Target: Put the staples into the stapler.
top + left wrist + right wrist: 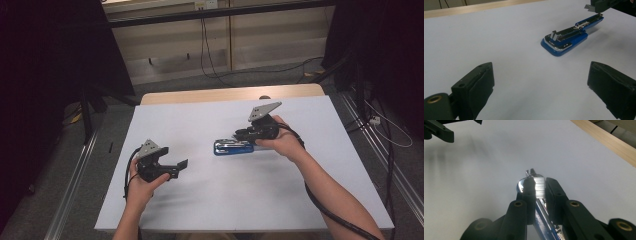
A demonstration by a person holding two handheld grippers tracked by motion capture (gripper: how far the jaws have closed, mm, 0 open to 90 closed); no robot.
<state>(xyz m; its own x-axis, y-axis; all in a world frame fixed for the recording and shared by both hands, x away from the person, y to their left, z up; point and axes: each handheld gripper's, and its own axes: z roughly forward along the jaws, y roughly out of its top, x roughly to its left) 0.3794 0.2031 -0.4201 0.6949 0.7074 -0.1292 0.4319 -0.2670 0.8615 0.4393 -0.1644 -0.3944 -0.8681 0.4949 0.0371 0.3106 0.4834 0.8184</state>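
A blue stapler (232, 147) lies on the white table top (210, 200), its upper arm raised off the base (566, 40). My right gripper (241, 134) hovers over the stapler's right end. It is shut on a short silvery ribbed strip (539, 186) that looks like staples, with the stapler's blue body (545, 221) just below the jaws. My left gripper (183, 164) is held low at the left, open and holding nothing, pointing toward the stapler. Its two pads (482, 81) stand wide apart around bare table.
A wooden strip (225, 93) runs along the table's far edge. Beyond it are a grey floor, trailing cables (210, 60) and dark curtains on both sides. Metal rails (75, 185) flank the table.
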